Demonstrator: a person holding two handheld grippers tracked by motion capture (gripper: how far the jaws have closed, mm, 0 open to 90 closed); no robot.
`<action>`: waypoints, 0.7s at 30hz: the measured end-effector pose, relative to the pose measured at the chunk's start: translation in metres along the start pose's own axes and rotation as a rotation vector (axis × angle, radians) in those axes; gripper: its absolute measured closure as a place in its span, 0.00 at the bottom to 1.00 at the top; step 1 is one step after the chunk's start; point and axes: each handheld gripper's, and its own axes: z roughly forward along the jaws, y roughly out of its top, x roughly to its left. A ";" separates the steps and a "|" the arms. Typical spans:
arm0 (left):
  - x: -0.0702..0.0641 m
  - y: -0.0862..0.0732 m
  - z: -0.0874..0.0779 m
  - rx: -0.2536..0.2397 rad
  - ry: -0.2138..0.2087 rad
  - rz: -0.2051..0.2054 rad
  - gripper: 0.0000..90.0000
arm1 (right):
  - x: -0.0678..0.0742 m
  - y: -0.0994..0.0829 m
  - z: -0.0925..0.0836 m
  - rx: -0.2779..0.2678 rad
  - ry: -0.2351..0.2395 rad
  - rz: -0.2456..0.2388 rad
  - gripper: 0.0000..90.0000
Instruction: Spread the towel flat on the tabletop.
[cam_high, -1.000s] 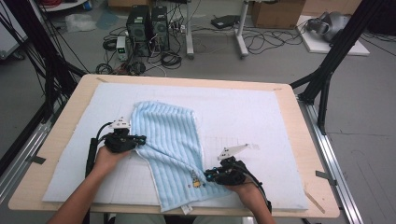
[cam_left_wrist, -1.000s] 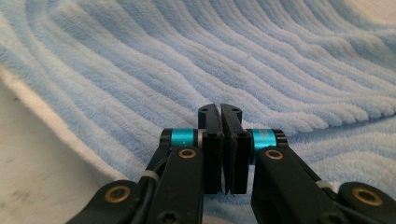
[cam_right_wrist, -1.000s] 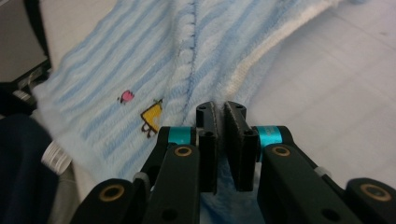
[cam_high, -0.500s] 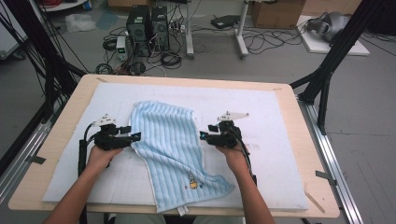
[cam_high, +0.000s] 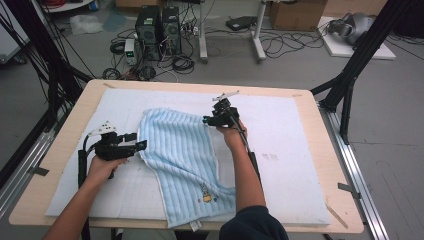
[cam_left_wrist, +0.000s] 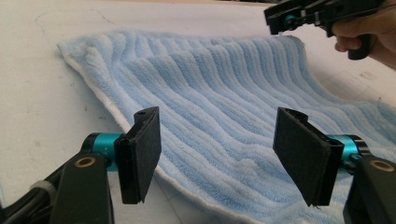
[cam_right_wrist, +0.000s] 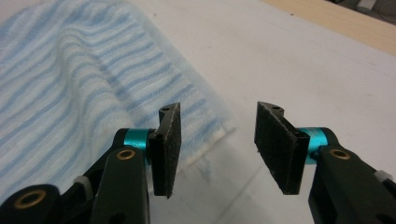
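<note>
- Light blue ribbed terry towel (cam_high: 182, 160) with a thin white edge lies on the white padded mat (cam_high: 300, 170) that covers the light wooden bench (cam_high: 75, 107), about mid-bench and slightly left of centre.
- The towel is rumpled, not flat: the far part is wide, and it narrows toward the near bench edge. A small yellow-orange embroidered patch (cam_high: 206, 197) sits close to the near end, and a white tag (cam_high: 195, 226) sticks out at the near hem.
- Left gripper (cam_high: 141, 145) is just beside the towel's left edge. In the left gripper view its fingers (cam_left_wrist: 144, 154) are wide apart, with the towel's white edge running between them; the pads aren't pressing on it, nothing held. These jaws have just been opening.
- Right gripper (cam_high: 206, 120) hovers at the towel's far right corner. In the right gripper view its fingers (cam_right_wrist: 169, 149) stand partly open over the corner hem and bare mat, pads not touching cloth. Jaws have just been opening too, nothing gripped.
- Right forearm (cam_high: 245, 170) crosses above the towel's right side.
- Beyond the bench: black PC towers (cam_high: 155, 27), cable tangle (cam_high: 180, 62) on the grey floor, black frame legs (cam_high: 350, 75) on both sides.
</note>
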 end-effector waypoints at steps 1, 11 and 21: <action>0.000 0.000 0.000 0.001 -0.002 0.002 0.37 | 0.002 0.002 0.007 0.016 0.002 -0.012 0.56; -0.004 -0.002 0.005 0.022 -0.008 0.012 0.37 | 0.027 0.007 0.042 0.122 -0.025 -0.119 0.86; -0.003 -0.002 0.005 0.023 -0.005 0.007 0.38 | 0.005 0.018 0.036 0.155 -0.339 -0.133 0.97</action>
